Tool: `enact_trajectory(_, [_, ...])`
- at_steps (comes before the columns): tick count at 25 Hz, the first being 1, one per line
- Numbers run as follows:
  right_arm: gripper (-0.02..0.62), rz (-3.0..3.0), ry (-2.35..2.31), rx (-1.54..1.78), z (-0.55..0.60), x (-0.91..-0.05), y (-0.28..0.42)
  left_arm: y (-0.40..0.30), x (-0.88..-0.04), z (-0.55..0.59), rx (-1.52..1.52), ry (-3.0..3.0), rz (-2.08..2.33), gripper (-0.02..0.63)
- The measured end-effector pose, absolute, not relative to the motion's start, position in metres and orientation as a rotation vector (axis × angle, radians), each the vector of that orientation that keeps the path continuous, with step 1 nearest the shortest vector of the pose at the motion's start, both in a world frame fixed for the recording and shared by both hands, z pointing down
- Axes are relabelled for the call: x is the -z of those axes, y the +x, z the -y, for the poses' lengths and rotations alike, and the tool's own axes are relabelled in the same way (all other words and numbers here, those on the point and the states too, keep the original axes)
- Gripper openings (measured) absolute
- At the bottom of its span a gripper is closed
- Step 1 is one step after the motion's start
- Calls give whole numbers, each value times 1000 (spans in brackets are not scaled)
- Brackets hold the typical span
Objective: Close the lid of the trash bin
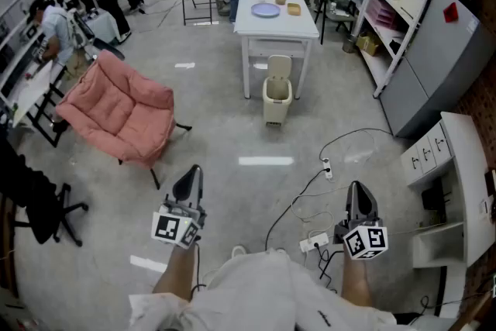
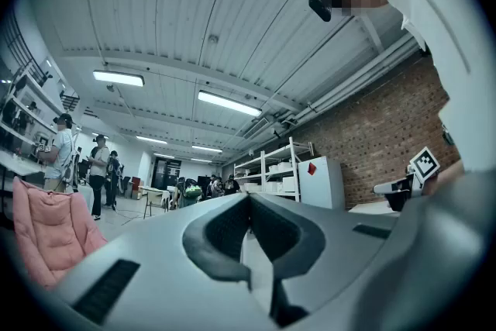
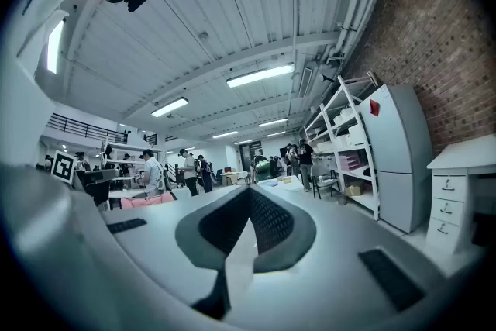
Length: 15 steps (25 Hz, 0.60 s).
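- Cream bin [image 1: 277, 103] stands on the floor at upper centre of the head view, before a white table [image 1: 252, 29], with its lid [image 1: 279, 67] raised upright.
- Left gripper [image 1: 193, 173] at lower left and right gripper [image 1: 356, 188] at lower right both have their jaws pressed together, holding nothing.
- Bin lies well apart, up-frame, between the two grippers.
- Neither gripper looks clearly nearer.

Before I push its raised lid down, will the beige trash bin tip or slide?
The trash bin looks tall, narrow and plastic, so it is probably light and may tip backward. The glossy floor could let it slide.
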State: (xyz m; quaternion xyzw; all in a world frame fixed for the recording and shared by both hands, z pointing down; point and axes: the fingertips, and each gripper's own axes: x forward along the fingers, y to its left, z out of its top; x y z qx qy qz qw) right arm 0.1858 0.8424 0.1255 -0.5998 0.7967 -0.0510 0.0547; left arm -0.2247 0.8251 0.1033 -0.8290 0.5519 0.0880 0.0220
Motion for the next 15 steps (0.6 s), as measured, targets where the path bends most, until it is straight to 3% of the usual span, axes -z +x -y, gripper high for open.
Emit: enact_trajectory(15, [17,-2432,-1802,165,-839,-127,177,-230,-105,-822,-277,-2566,-1721,25])
